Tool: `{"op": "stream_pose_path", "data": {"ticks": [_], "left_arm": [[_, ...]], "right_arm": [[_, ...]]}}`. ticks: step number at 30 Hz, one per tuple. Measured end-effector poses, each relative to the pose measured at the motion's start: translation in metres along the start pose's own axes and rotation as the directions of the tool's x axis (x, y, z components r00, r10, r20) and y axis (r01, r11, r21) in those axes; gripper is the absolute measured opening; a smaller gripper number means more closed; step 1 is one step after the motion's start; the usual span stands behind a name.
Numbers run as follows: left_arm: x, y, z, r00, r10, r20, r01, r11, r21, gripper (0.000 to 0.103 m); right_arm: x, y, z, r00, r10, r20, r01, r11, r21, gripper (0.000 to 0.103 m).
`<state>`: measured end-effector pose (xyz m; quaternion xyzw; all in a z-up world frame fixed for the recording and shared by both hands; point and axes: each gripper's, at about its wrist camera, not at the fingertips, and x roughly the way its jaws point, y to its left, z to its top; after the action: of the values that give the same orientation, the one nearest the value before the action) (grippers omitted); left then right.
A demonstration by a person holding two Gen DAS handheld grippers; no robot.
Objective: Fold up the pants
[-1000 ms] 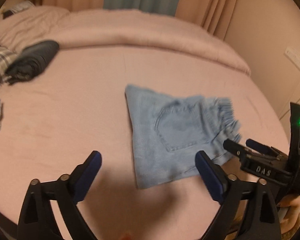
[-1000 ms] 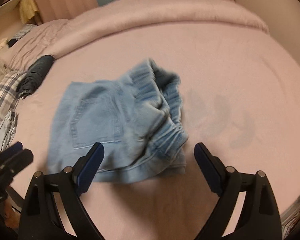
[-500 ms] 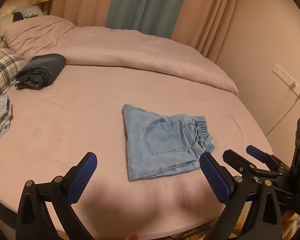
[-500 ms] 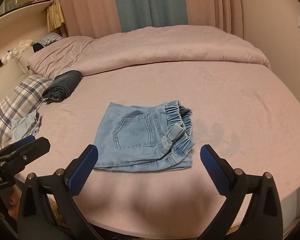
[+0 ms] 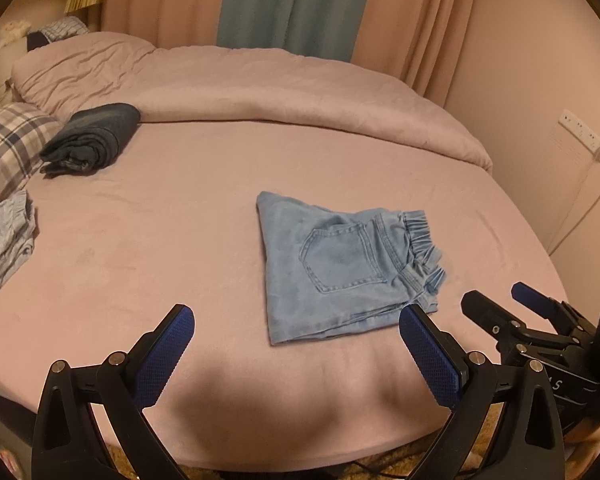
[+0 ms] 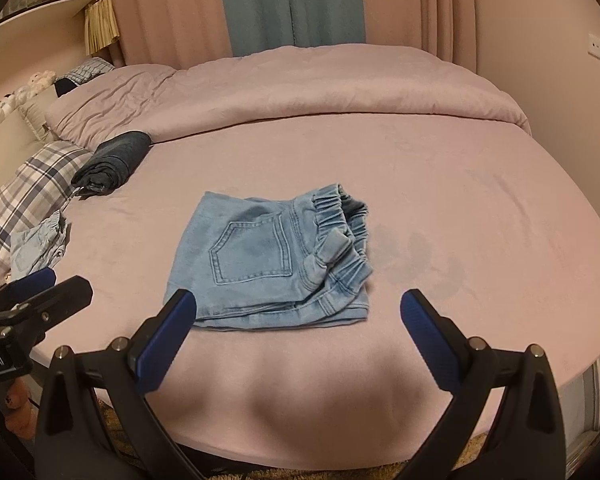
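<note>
Light blue denim pants (image 5: 340, 268) lie folded in a compact square on the pink bed, back pocket up, elastic waistband to the right; they also show in the right wrist view (image 6: 276, 260). My left gripper (image 5: 296, 352) is open and empty, held back over the bed's near edge, short of the pants. My right gripper (image 6: 298, 336) is open and empty, also near the front edge, just short of the pants. The right gripper also shows at the right of the left wrist view (image 5: 512, 308).
A rolled dark garment (image 5: 92, 140) lies at the back left. A plaid pillow (image 5: 8, 148) and a crumpled light blue garment (image 5: 4, 248) lie at the left edge. A pink duvet (image 5: 260, 88) is heaped along the back. A wall with sockets (image 5: 584, 136) stands on the right.
Both grippers have pulled back and up from the pants toward the bed's front edge. The pants, which were still moving a second ago, now lie still and folded.
</note>
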<state>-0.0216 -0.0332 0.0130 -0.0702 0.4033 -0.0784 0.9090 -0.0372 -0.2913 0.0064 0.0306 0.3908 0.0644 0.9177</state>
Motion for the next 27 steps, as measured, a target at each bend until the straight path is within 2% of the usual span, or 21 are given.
{"op": "stream_pose_path", "data": {"ticks": [8, 27], "left_arm": [[0.008, 0.002, -0.002, 0.999, 0.014, -0.038, -0.014, 1.000, -0.010, 0.102], [0.011, -0.002, -0.007, 0.999, 0.014, -0.049, -0.014, 1.000, 0.004, 0.102]], "right_arm": [[0.001, 0.000, -0.001, 1.000, -0.005, -0.002, 0.005, 1.000, -0.003, 0.103], [0.005, -0.004, -0.003, 1.000, -0.022, -0.013, 0.022, 1.000, 0.005, 0.103]]}}
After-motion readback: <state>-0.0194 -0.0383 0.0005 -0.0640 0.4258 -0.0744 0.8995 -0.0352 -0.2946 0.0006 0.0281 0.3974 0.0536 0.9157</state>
